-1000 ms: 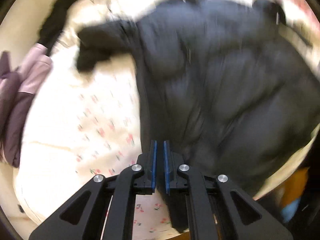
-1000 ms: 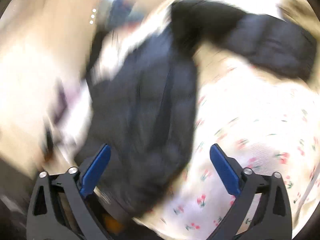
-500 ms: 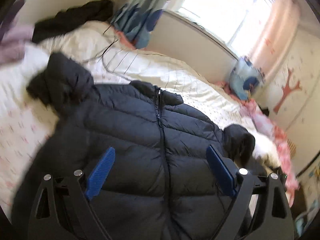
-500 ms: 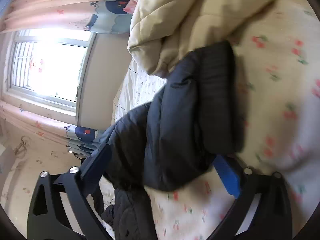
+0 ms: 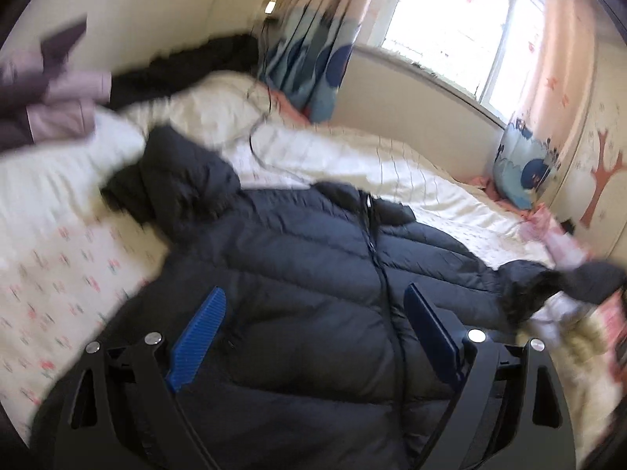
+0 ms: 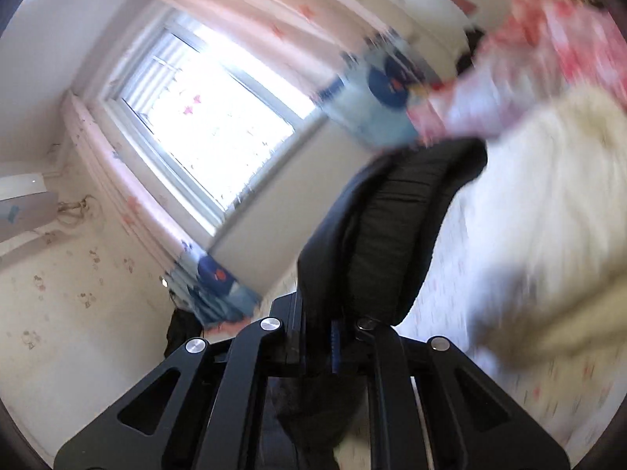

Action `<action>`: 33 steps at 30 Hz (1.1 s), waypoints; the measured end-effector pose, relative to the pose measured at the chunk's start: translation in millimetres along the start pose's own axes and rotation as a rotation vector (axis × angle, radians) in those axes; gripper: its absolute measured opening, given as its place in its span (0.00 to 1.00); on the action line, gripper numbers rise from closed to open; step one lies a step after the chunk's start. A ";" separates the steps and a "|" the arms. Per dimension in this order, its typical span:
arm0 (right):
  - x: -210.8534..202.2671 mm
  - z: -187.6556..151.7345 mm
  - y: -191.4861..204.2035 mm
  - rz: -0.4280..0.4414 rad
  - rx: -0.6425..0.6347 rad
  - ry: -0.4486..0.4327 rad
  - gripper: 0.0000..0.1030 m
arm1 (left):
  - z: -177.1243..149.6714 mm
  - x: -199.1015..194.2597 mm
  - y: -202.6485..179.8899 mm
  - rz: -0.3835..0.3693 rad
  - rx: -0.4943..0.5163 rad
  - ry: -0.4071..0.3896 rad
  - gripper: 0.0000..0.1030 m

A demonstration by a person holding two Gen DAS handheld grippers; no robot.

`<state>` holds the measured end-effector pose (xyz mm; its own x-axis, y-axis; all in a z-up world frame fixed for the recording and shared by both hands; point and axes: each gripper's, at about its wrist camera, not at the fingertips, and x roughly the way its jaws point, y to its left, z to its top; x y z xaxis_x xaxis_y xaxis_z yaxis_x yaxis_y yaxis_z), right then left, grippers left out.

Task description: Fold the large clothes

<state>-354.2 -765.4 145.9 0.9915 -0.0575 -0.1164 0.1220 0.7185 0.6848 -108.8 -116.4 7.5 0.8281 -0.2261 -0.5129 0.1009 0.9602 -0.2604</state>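
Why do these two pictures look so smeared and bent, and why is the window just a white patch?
Left wrist view: the window is blown out white, the bed's left edge smears with motion, while the black jacket stays fairly sharp. Right wrist view: the window glares too, and bedding at right blurs badly. Both views bulge from the fisheye lens, with dark round corners.

A bright window (image 5: 462,23) sits in the far wall, daylight washing it out. Pink curtains (image 5: 564,39) with blue patterned hems (image 5: 313,74) hang on both sides. Below lies a bed (image 5: 58,266) with a cream sheet printed in small red flowers and a white striped quilt (image 5: 352,160). The right wall (image 5: 599,180) carries a reddish tree decal. Walls are plain cream.
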 end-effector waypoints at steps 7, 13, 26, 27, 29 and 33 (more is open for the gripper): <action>38.9 23.3 73.8 0.044 -0.094 0.021 0.08 | -2.3 -6.7 -17.6 0.055 0.102 -0.014 0.86; 89.3 -1.2 174.8 0.167 -0.181 0.090 0.08 | -0.5 -7.8 -15.4 0.079 0.122 -0.012 0.86; 240.0 -134.7 361.7 0.411 -0.315 0.362 0.08 | 20.1 -8.8 43.3 0.160 -0.082 0.024 0.86; 248.1 -148.3 368.4 0.420 -0.320 0.383 0.08 | 20.5 -9.3 44.3 0.167 -0.083 0.022 0.86; 263.5 -174.0 374.5 0.429 -0.320 0.416 0.08 | 21.4 -11.9 43.6 0.180 -0.072 0.012 0.86; 295.5 -225.5 377.5 0.424 -0.312 0.477 0.08 | 23.7 -17.7 36.8 0.203 -0.024 -0.012 0.86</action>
<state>-25.1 -354.9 207.7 0.8146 0.5297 -0.2363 -0.3596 0.7809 0.5108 -106.7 -73.2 26.4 0.8368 -0.0263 -0.5469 -0.0816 0.9817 -0.1720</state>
